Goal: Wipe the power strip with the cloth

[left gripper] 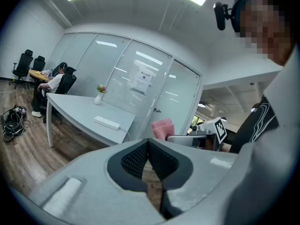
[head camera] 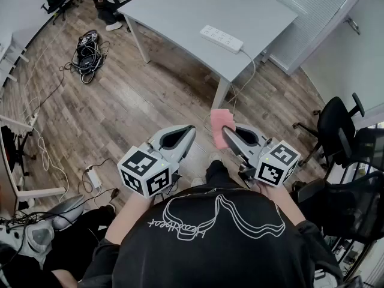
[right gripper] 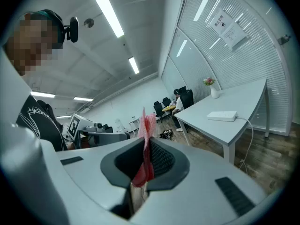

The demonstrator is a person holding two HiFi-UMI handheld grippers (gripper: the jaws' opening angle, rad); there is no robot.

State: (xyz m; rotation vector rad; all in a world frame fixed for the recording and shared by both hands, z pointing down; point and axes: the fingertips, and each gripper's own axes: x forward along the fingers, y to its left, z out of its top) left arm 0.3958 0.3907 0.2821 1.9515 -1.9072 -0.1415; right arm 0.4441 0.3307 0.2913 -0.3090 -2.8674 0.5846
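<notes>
The right hand-held gripper [right gripper: 146,142] is clamped on a pink cloth [right gripper: 148,123], which sticks up past its jaws. At its 9 o'clock, the left hand-held gripper [left gripper: 149,145] has its jaws pressed together on nothing. The white power strip [head camera: 222,39] lies well apart at 12 o'clock, on the grey bench [head camera: 174,11].

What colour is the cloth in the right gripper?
Pink; the cloth shows best in the head view.
</notes>
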